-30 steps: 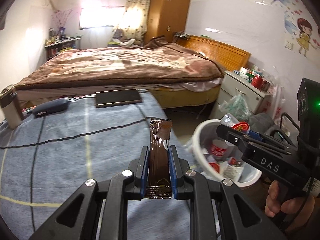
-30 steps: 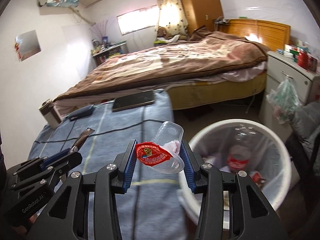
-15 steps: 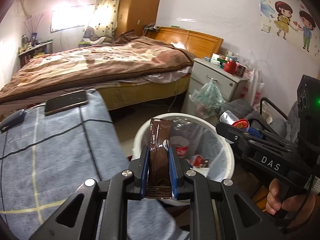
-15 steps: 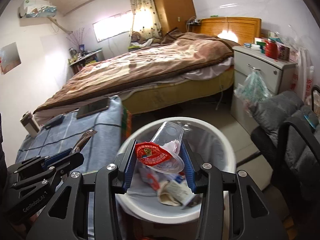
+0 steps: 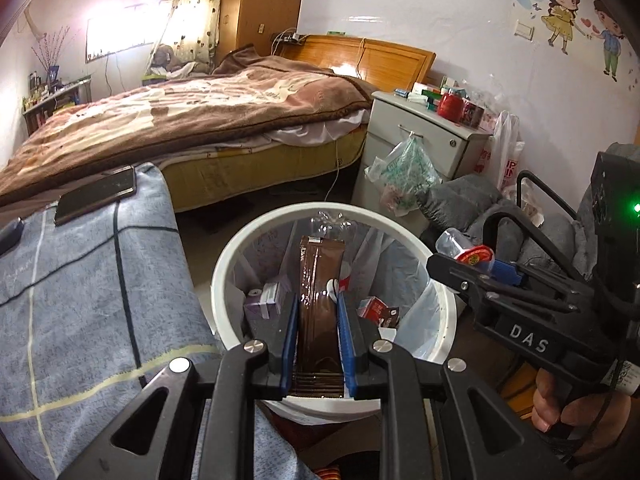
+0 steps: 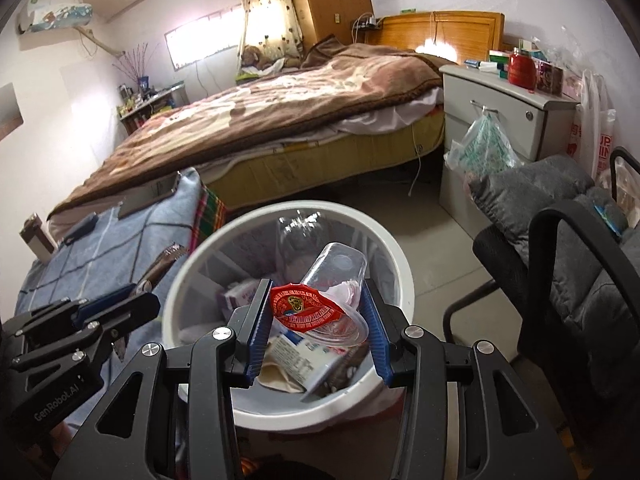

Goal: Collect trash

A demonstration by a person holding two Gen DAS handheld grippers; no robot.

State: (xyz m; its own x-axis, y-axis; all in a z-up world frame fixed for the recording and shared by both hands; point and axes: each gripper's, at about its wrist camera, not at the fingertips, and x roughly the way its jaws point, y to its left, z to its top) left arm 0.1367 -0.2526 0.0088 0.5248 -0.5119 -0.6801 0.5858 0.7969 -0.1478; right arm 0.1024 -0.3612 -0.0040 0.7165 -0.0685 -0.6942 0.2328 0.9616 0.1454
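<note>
Writing: "DAS" in white on the black body of the right gripper (image 5: 486, 268); "GenRobot.AI" on the side of the left gripper (image 6: 132, 300). Red print on the white carrier bag (image 5: 505, 160) by the nightstand (image 5: 424, 136) is too cut off to read.

Left gripper (image 5: 317, 320) — blue-padded jaws clamped on a brown sachet (image 5: 319, 292), glossy, flat, long and narrow, standing upright over the white bin (image 5: 224, 264).

Right gripper (image 6: 318, 322) — jaws closed on a clear plastic cup (image 6: 338, 272), thin-walled, with a half-peeled red foil lid (image 6: 306, 306) bearing a round emblem; it hangs above the bin mouth.

Bin: round, smooth rim, clear liner, holding cartons and wrappers. Its left edge sits just beside the blue checked cloth (image 5: 80, 280); a black chair (image 6: 560, 280) with a grey cushion stands near on the right, bare floor beyond toward the bed (image 6: 280, 120).
</note>
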